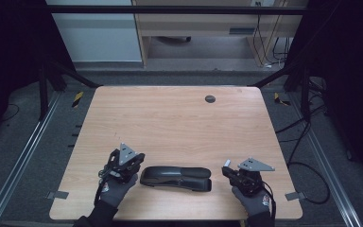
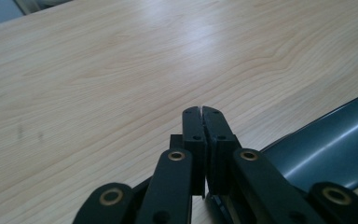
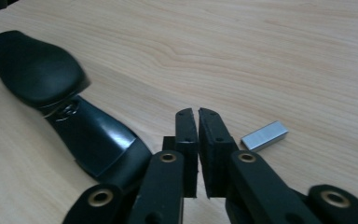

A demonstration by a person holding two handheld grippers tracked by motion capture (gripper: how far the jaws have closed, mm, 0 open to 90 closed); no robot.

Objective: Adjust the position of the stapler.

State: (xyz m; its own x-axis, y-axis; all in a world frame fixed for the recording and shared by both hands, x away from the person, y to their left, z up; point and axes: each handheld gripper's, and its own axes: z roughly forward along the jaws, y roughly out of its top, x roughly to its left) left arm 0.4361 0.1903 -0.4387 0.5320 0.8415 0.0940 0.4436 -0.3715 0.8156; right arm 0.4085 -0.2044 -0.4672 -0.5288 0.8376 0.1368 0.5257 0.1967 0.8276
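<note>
Black stapler [image 1: 176, 178] lies flat on the wooden counter [image 1: 170, 123], near the front edge, between the two grippers. Long axis runs left to right across the counter, roughly parallel to the front edge; in the high view the left end tapers to a rounded tip and the right end is blunter. In the right gripper view the stapler [image 3: 65, 112] runs away up-left from the jaws, its glossy top arm lifted off the part under it at the far, rounded end. A small silver block of staples [image 3: 264, 136] lies loose on the counter just right of the right gripper's jaw tips, apart from the stapler. Left gripper [image 1: 123, 165] sits just beside the stapler's left end; its jaws are closed pad against pad with nothing between them (left gripper view [image 2: 201, 112]), and the stapler's dark curved body [image 2: 326, 149] passes close at lower right. Right gripper [image 1: 231, 172] stands near the stapler's right end, a gap between them; jaws likewise closed and empty [image 3: 193, 114]. Both gloved hands enter from the front edge. The far part of the counter is bare wood except a small round dark grommet [image 1: 210, 99] near the far edge.
</note>
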